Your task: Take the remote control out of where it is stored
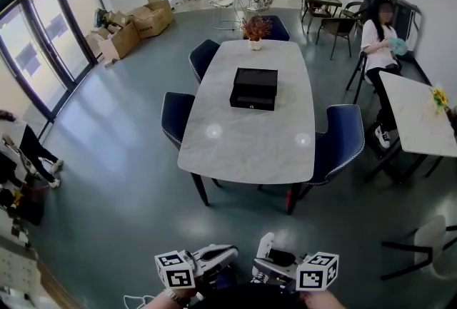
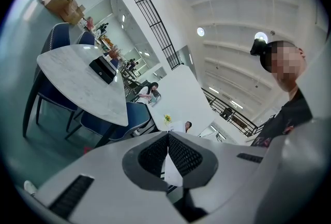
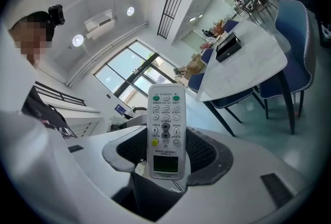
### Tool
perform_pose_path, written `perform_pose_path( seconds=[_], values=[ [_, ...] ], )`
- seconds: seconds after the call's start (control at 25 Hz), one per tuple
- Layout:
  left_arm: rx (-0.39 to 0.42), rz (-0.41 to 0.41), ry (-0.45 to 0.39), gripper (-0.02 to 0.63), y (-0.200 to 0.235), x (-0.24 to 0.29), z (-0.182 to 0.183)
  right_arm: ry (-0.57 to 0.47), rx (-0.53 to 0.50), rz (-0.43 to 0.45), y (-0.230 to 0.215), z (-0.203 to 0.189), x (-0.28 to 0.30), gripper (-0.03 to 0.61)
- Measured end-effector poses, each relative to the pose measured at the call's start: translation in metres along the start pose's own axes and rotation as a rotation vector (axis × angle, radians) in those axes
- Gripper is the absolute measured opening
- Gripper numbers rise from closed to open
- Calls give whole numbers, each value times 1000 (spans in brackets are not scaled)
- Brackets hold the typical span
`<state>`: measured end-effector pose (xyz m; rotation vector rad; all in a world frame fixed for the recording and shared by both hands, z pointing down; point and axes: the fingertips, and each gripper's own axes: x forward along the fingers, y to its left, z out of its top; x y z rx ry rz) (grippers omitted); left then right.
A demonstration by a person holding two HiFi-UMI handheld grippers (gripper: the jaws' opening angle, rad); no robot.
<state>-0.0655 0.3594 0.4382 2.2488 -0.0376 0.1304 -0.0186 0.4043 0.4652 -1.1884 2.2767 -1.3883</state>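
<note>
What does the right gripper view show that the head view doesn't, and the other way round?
Only the right gripper view: the buttons and screen of the remote, which stands clamped between the jaws of the right tool.
Only the head view: the marker cubes on the tools, and a side table with yellow flowers.
Both: the marble table, the black box on it, and blue chairs around it.

The pale marbled bench [image 1: 243, 136] carries a flat black box [image 1: 254, 88] a little past its middle, and a small potted plant [image 1: 255, 31] stands at its far end.
</note>
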Motion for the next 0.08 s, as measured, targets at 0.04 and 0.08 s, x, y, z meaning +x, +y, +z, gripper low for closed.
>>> perform_pose_path(
  seconds=[0.04,0.08],
  values=[
    [1,0,0,6,0,0,0,2,11,3,-1,-2,1,244],
    [2,0,0,6,1,0,0,5,20,3,-2,-4,1,244]
  ],
)
